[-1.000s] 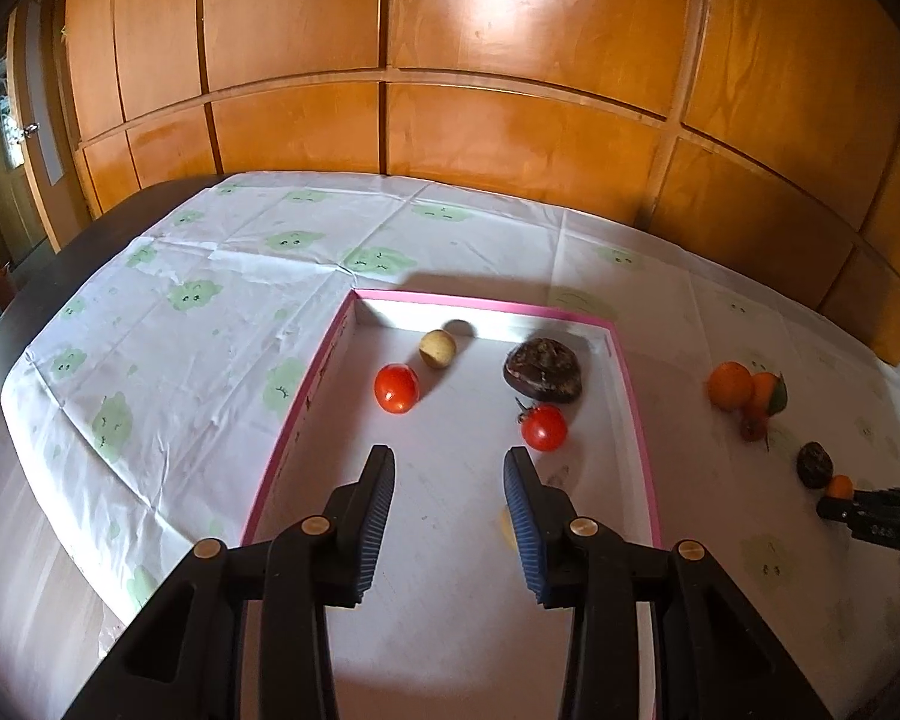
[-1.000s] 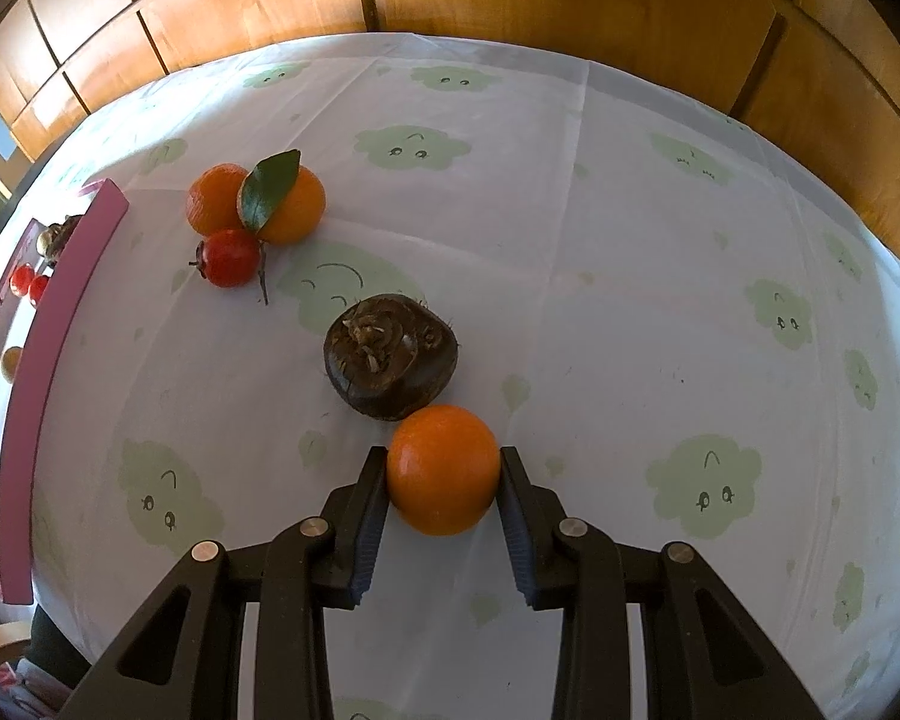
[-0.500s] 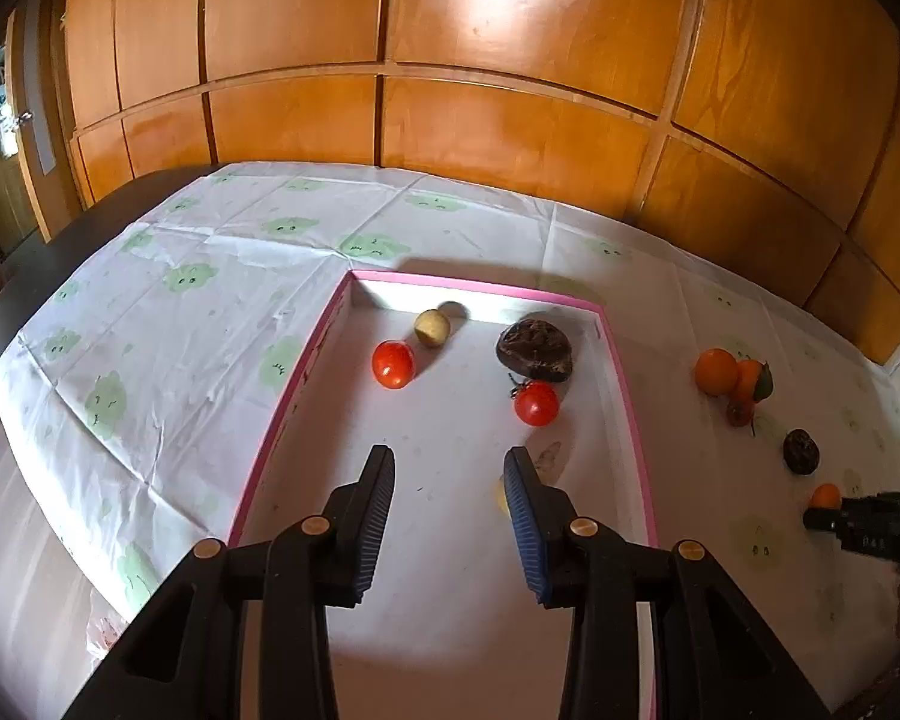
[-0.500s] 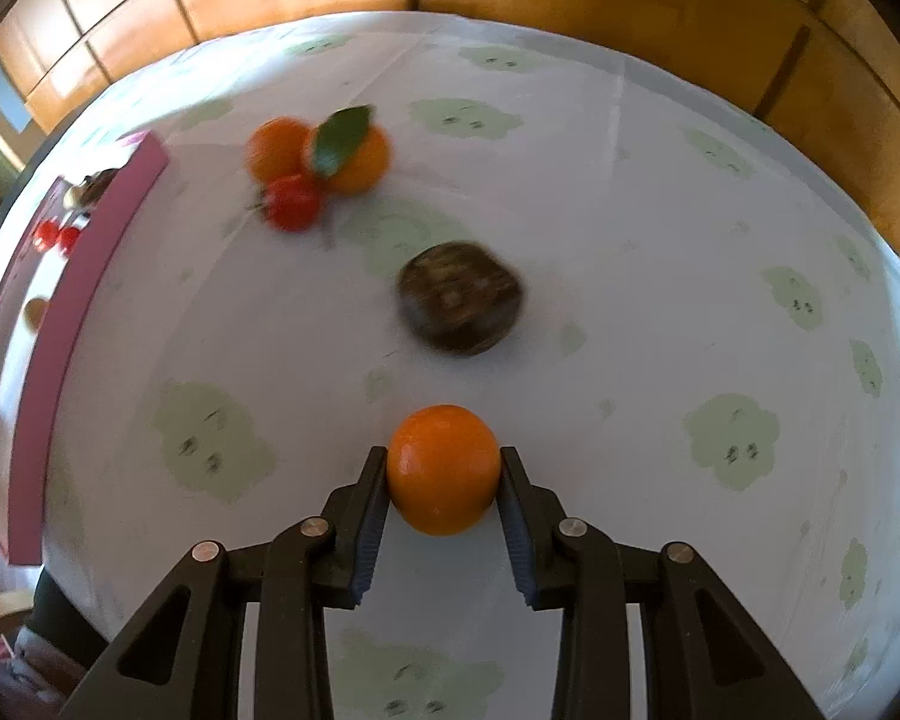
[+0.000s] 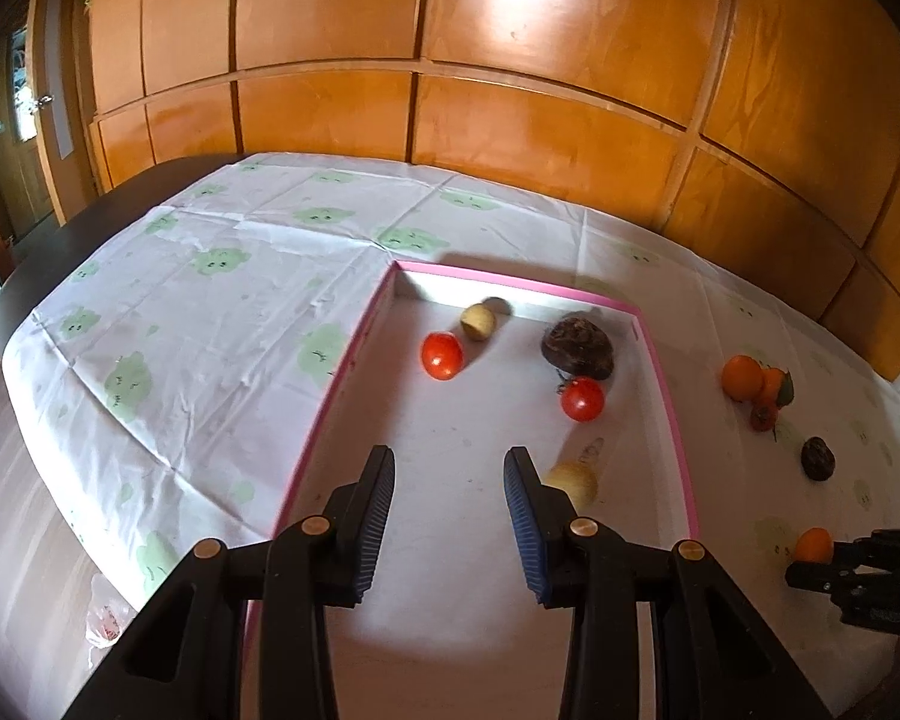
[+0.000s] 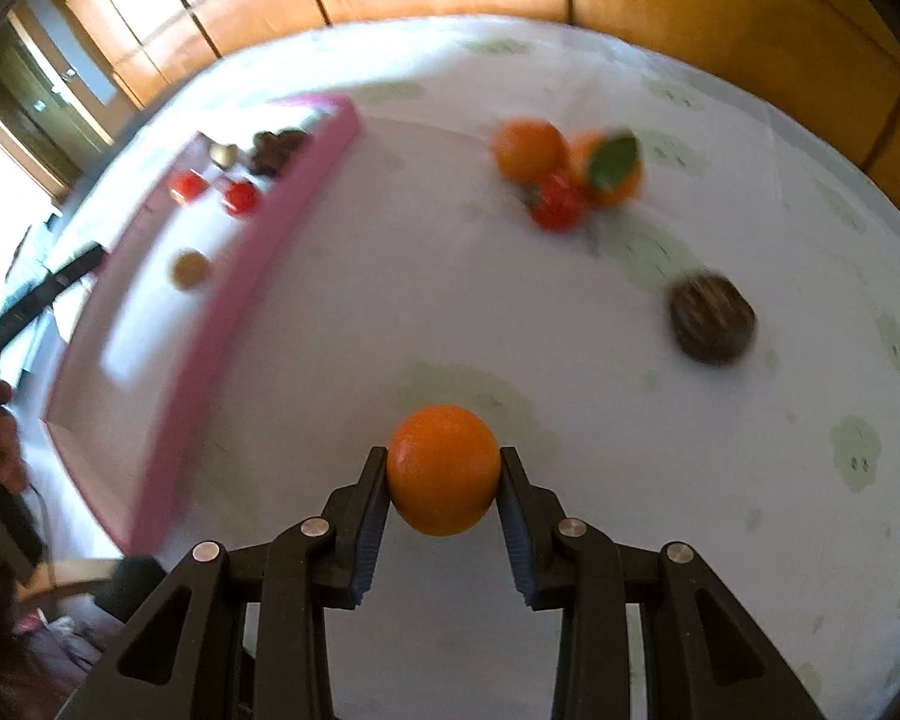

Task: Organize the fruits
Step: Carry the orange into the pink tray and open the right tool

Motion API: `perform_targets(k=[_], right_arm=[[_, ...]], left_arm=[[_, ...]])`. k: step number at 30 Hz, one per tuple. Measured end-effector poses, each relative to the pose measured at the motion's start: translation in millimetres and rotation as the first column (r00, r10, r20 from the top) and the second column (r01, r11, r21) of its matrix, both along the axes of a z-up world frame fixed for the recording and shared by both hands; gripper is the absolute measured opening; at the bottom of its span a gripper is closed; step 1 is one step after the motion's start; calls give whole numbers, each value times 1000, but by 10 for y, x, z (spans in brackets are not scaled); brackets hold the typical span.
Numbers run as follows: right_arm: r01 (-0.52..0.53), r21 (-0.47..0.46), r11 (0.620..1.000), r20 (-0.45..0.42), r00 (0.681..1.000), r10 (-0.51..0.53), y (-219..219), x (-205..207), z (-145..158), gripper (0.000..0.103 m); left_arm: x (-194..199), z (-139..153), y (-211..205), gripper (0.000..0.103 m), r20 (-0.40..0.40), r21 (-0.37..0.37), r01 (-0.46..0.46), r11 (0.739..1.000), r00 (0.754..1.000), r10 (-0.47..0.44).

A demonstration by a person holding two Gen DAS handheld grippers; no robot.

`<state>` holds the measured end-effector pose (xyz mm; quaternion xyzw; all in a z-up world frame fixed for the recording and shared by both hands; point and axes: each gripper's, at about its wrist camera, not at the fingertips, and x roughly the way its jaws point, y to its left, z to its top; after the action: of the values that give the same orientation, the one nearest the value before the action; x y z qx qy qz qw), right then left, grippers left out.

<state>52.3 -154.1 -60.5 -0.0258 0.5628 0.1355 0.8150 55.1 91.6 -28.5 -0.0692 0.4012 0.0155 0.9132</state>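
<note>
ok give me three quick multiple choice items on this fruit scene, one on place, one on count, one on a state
1. Where is the dark brown fruit nearest the left gripper?
A. inside the pink-rimmed tray
B. on the floor
C. in the right gripper

2. How many red tomatoes lie in the tray?
A. none
B. two
C. five

3. What state is the right gripper in?
A. wide open, nothing held
B. out of sight
C. shut on an orange

Answers: 1 A, it sits within the tray's rim; 2 B, two red ones show there; 3 C, both fingers press the orange.
</note>
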Motion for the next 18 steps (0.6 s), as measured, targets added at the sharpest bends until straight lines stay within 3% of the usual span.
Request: perform_targets(k=[7, 12, 18], right_arm=[[-121, 129, 984, 108, 988, 107, 632, 131, 416, 35], [-177, 125, 976, 119, 980, 162, 1033, 280, 378, 35], [-158, 83, 984, 96, 984, 150, 1248, 510, 221, 36]], left_arm=[[-3, -8, 171, 39, 2, -11, -51, 999, 999, 51], [-12, -22, 247, 39, -1, -17, -72, 997, 997, 72], [-13, -49, 298, 39, -10, -26, -80, 997, 997, 79]])
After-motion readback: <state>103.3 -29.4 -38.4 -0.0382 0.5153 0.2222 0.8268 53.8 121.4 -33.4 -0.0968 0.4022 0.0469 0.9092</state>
